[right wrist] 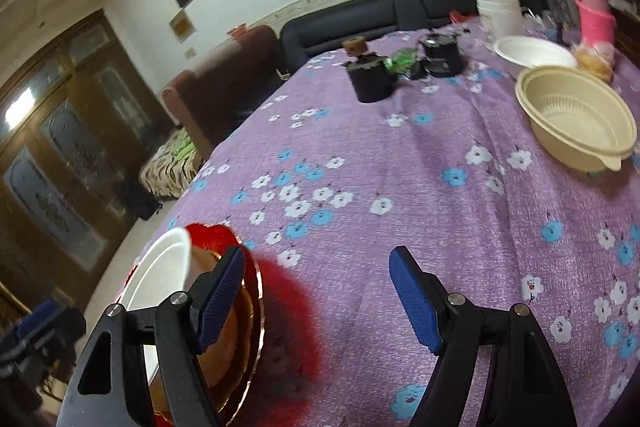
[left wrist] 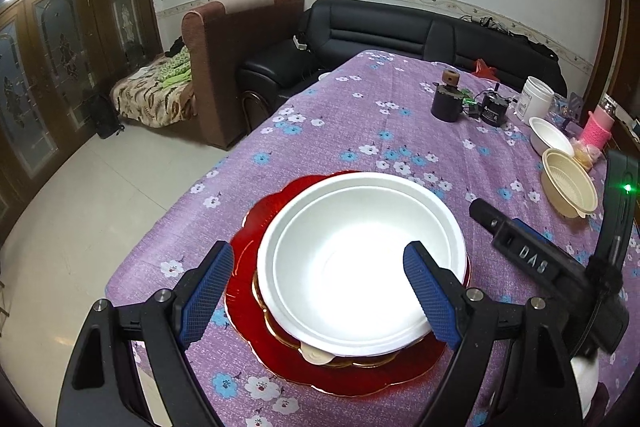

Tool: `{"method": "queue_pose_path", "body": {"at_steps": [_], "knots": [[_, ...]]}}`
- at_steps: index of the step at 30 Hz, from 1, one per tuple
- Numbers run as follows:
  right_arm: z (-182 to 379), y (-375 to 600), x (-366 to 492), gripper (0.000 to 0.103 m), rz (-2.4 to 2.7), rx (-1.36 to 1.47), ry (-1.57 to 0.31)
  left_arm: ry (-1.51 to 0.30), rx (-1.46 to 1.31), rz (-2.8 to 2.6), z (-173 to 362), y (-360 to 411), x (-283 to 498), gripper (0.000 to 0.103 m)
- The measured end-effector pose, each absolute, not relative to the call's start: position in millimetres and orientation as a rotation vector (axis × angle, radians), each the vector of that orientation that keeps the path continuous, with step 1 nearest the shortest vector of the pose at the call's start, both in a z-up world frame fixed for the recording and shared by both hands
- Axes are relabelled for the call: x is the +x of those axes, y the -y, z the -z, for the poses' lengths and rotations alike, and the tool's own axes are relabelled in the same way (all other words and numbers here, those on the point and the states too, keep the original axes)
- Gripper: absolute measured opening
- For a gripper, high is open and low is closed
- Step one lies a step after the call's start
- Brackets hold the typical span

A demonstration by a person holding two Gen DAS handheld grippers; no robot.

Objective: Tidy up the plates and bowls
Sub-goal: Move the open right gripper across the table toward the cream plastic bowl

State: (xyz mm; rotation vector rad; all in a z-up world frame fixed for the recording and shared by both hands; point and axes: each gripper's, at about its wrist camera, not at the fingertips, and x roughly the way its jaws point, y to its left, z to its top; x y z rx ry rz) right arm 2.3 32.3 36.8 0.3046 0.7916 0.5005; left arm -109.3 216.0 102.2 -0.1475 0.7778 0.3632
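- White bowl (left wrist: 360,263) tops the red plates (left wrist: 256,291) near the table's (left wrist: 320,131) left edge.
- Left gripper (left wrist: 320,291) fingers spread wide around the bowl, apparently not touching.
- Right gripper (right wrist: 320,299) open, empty.
- Cream bowl (right wrist: 576,119) and another white bowl (right wrist: 532,53) sit by the right edge, amid dark jars (right wrist: 370,77).
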Motion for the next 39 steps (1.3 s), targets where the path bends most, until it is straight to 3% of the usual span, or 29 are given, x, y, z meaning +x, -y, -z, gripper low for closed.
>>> {"method": "queue_pose_path", "body": {"at_steps": [30,39], "knots": [[-34.6,-26.8,10.0,0.079,-0.505,0.344,-0.829,-0.817,-0.167,-0.35,-88.2,-214.5,-101.4,0.086],[-34.6,-31.0,1.4,0.079,-0.505,0.306,-0.778,-0.662,-0.164,-0.325,-131.3,-232.0,-144.1,0.086]]}}
